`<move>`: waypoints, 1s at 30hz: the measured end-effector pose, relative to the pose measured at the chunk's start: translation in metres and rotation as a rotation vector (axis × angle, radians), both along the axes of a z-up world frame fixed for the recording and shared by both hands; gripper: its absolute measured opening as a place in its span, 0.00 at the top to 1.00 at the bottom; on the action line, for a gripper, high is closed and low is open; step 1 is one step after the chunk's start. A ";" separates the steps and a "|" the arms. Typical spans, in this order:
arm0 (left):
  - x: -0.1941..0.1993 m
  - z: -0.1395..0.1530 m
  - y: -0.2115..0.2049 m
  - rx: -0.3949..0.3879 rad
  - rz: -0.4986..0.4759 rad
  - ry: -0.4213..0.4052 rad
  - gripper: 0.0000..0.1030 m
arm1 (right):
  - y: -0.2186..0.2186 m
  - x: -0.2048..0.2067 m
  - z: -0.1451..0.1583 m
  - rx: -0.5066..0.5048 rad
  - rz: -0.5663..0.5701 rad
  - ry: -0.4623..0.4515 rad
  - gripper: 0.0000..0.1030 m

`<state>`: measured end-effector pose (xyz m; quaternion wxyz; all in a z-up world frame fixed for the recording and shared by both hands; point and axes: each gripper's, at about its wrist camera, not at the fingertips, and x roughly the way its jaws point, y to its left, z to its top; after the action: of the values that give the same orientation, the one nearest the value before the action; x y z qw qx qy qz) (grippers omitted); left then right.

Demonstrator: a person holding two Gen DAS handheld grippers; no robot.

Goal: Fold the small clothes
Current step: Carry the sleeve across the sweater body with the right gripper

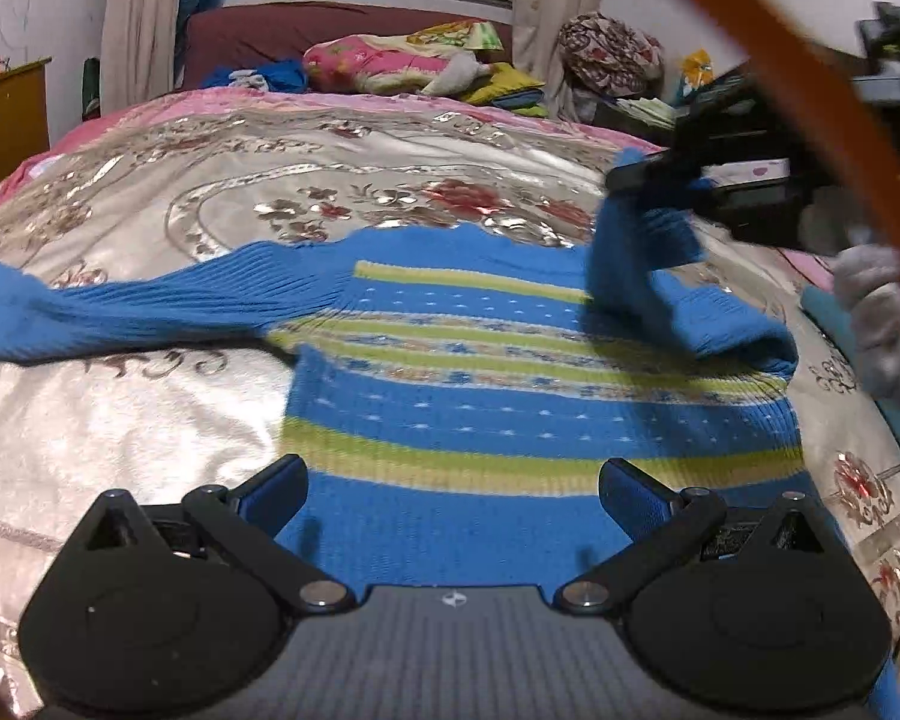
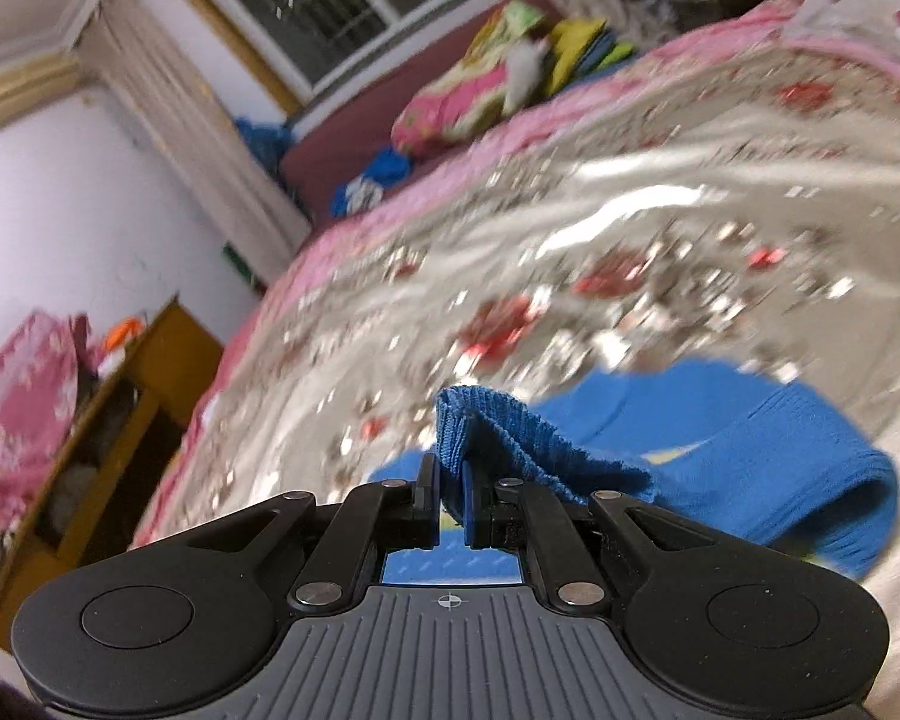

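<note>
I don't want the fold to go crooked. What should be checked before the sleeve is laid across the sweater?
1. Right tongs shut on the sleeve cuff: ok.
2. Sweater body flat on the bedspread: ok.
3. Left tongs open, holding nothing: ok.
4. Other sleeve spread out to the side, not yet folded: ok.
5. Lifted sleeve free of twists: cannot tell, blurred.
</note>
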<state>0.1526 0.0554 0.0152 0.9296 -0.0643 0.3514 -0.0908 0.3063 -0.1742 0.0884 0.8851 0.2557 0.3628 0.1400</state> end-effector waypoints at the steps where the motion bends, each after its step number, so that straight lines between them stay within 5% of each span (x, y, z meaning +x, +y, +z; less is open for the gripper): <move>1: 0.000 -0.001 0.004 -0.007 -0.003 0.002 0.00 | 0.014 0.003 -0.005 -0.008 0.015 0.009 0.92; 15: 0.005 0.000 0.041 -0.042 0.077 -0.016 0.00 | 0.117 0.015 -0.039 -0.083 0.147 0.056 0.92; 30: 0.012 -0.010 0.042 -0.029 0.088 0.016 0.00 | 0.123 0.032 -0.065 -0.021 0.252 0.145 0.86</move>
<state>0.1647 0.0972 0.0048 0.9288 -0.0938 0.3545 -0.0542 0.3384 -0.0512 0.0234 0.8345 0.2083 0.4567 0.2274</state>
